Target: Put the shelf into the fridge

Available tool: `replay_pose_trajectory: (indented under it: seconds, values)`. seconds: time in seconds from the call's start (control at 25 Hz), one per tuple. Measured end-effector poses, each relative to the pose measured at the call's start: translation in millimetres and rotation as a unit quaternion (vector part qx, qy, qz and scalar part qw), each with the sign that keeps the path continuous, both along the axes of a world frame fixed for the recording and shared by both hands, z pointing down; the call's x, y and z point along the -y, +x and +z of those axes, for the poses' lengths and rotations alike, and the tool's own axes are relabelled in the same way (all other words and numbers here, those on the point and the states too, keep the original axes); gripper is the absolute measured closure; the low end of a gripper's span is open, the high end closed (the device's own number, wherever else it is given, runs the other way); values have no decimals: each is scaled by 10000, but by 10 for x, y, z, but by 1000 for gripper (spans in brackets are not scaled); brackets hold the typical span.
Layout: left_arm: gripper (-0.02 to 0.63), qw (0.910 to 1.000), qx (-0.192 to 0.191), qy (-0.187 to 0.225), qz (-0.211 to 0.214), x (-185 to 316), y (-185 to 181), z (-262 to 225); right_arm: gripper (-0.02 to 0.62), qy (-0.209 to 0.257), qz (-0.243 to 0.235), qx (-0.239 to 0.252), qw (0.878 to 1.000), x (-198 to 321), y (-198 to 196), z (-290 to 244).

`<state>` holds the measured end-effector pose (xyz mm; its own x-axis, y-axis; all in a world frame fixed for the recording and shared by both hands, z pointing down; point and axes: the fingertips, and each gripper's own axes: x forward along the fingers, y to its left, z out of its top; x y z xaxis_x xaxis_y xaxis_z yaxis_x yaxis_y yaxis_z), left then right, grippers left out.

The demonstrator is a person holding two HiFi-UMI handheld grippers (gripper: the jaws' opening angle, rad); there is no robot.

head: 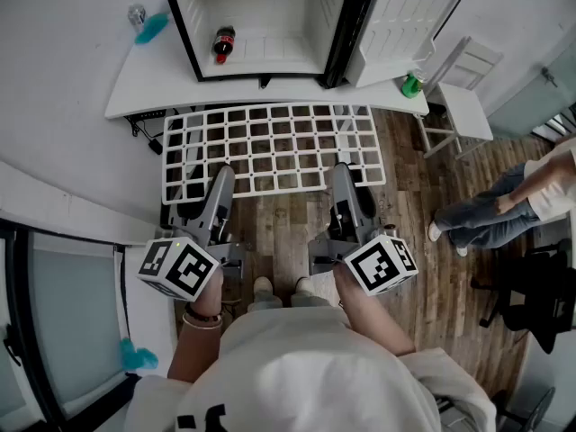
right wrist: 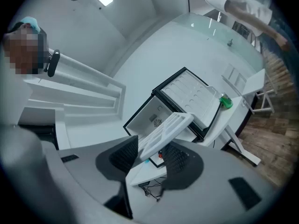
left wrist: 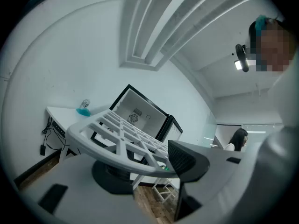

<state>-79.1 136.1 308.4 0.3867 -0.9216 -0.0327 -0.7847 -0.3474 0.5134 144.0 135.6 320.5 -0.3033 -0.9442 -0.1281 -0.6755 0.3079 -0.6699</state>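
The white grid shelf [head: 270, 147] hangs level above the wood floor, just in front of the white table [head: 153, 75]. My left gripper [head: 219, 183] is shut on its near edge at the left, and my right gripper [head: 342, 176] is shut on the same edge at the right. In the left gripper view the shelf [left wrist: 121, 134] lies between the pads of the left gripper [left wrist: 149, 169]. In the right gripper view the shelf [right wrist: 166, 129] runs out from the right gripper [right wrist: 152, 155] toward the fridge [right wrist: 156, 113]. The small white fridge [head: 270, 7] stands open on the table, with a cola bottle [head: 223, 43] lying inside.
The fridge door [head: 405, 16] swings open to the right. A green bottle [head: 412, 84] stands at the table's right end, a teal object [head: 151, 27] and a can [head: 136, 13] at its left. A white chair [head: 463, 97] and a standing person [head: 504, 205] are on the right.
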Motion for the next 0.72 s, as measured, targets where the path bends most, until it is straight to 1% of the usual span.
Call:
replay_pose_trajectory:
  seconds: [0.4, 0.56, 0.72]
  values:
    - [391, 9999, -18, 82, 72, -20, -65, -42, 436, 70, 59, -12, 10000, -52, -67, -49]
    - [391, 9998, -84, 129, 135, -43, -91, -59, 436, 135, 118, -28, 9998, -92, -92, -97]
    - [390, 9996, -72, 174, 195, -43, -135, -101, 436, 191, 197, -10, 9996, -114, -134, -142]
